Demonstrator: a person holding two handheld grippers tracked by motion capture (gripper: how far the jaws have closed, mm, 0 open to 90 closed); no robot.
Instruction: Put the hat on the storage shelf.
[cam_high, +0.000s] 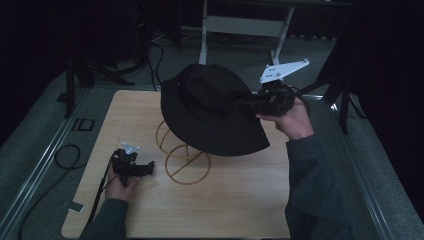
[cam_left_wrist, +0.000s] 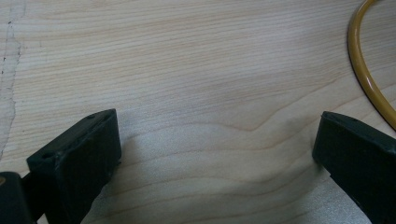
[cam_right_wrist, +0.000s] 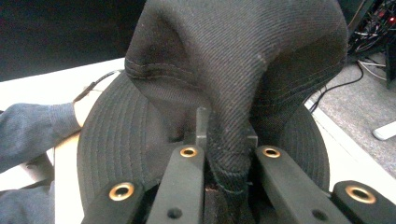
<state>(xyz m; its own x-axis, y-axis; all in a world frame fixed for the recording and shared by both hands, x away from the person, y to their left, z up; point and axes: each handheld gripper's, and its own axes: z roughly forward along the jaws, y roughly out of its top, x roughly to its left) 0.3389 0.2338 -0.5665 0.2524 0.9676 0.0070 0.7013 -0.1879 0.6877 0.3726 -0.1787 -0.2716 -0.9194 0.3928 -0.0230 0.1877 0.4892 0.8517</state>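
A black bucket hat (cam_high: 210, 107) hangs over a yellow wire stand (cam_high: 182, 155) in the middle of the wooden table (cam_high: 240, 200). My right gripper (cam_high: 250, 104) is shut on a fold of the hat's crown (cam_right_wrist: 229, 154), pinched between its jaws. My left gripper (cam_high: 150, 167) rests low on the table at the left, beside the stand's base ring, open with nothing between its jaws. Its own view looks down on bare wood, with a curve of the yellow wire stand (cam_left_wrist: 366, 79) at the right edge.
A white frame (cam_high: 245, 25) stands beyond the table's far edge. Black cables (cam_high: 65, 157) lie on the grey floor at the left. A metal rail (cam_high: 35, 170) runs along the table's left side.
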